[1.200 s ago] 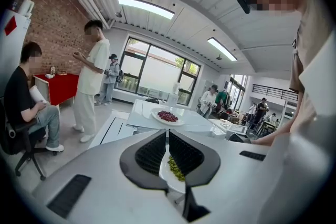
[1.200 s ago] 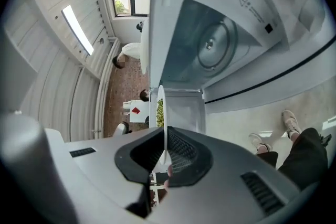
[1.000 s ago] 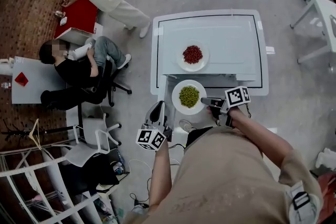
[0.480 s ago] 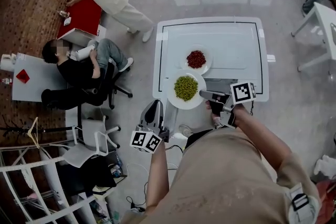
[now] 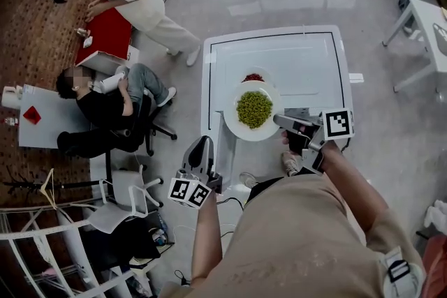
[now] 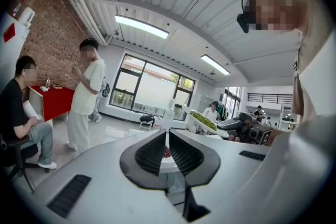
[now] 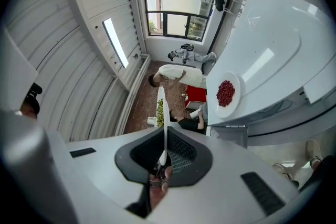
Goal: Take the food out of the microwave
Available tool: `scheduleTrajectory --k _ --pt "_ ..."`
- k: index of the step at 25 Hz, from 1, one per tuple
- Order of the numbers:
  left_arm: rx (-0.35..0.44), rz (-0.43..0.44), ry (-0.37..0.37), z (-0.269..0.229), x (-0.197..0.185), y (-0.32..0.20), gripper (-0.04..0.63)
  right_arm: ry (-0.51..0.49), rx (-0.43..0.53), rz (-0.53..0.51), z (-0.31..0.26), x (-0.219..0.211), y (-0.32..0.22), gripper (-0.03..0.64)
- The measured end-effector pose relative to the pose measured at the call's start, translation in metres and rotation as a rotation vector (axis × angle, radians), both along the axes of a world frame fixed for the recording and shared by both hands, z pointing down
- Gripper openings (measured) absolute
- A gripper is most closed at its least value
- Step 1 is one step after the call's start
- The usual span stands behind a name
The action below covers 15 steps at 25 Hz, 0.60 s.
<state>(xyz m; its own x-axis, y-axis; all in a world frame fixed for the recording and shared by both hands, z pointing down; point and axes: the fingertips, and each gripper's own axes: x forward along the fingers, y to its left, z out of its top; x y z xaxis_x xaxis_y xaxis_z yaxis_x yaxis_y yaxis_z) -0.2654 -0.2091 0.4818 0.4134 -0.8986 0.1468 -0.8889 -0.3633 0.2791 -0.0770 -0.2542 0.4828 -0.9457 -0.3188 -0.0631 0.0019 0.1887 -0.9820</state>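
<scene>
A white plate of green peas [image 5: 253, 110] is held level above the white table top [image 5: 314, 59]. My right gripper [image 5: 281, 121] is shut on its right rim. In the right gripper view the plate of peas [image 7: 161, 108] shows edge-on, running into the jaws of the right gripper [image 7: 164, 150]. A second plate with red beans [image 7: 227, 93] rests on the table; in the head view the red beans [image 5: 253, 77] peek out from behind the pea plate. My left gripper [image 5: 202, 146] hangs lower left, beside the table, shut and holding nothing [image 6: 167, 136].
A grey opening [image 7: 231, 136] shows below the table edge. To the left, a person sits on an office chair [image 5: 143, 123] and another stands at a red table [image 5: 105, 31]. A white chair [image 5: 126, 188] stands near my left side. Another white table [image 5: 426, 17] is far right.
The plate of peas has risen and moved away from me over the table, and now covers most of the red bean plate. The left gripper stays low at the left.
</scene>
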Motion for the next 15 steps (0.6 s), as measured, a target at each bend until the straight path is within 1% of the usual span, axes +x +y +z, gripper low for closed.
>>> scheduleTrajectory --k 4,9,12,15 --pt "0.007 0.027 -0.005 -0.002 0.012 -0.009 0.008 0.015 0.017 0.056 -0.005 0.03 -0.004 0.02" --pt "0.018 0.066 -0.004 -0.004 0.032 -0.018 0.008 0.008 0.011 0.135 -0.007 0.073 -0.005 0.02" --pt "0.013 0.104 -0.007 -0.008 0.047 -0.022 0.008 0.017 0.022 0.195 -0.014 0.1 -0.001 0.02" --pt "0.008 0.15 -0.008 -0.011 0.062 -0.029 0.008 0.037 0.011 0.266 -0.013 0.127 0.006 0.02"
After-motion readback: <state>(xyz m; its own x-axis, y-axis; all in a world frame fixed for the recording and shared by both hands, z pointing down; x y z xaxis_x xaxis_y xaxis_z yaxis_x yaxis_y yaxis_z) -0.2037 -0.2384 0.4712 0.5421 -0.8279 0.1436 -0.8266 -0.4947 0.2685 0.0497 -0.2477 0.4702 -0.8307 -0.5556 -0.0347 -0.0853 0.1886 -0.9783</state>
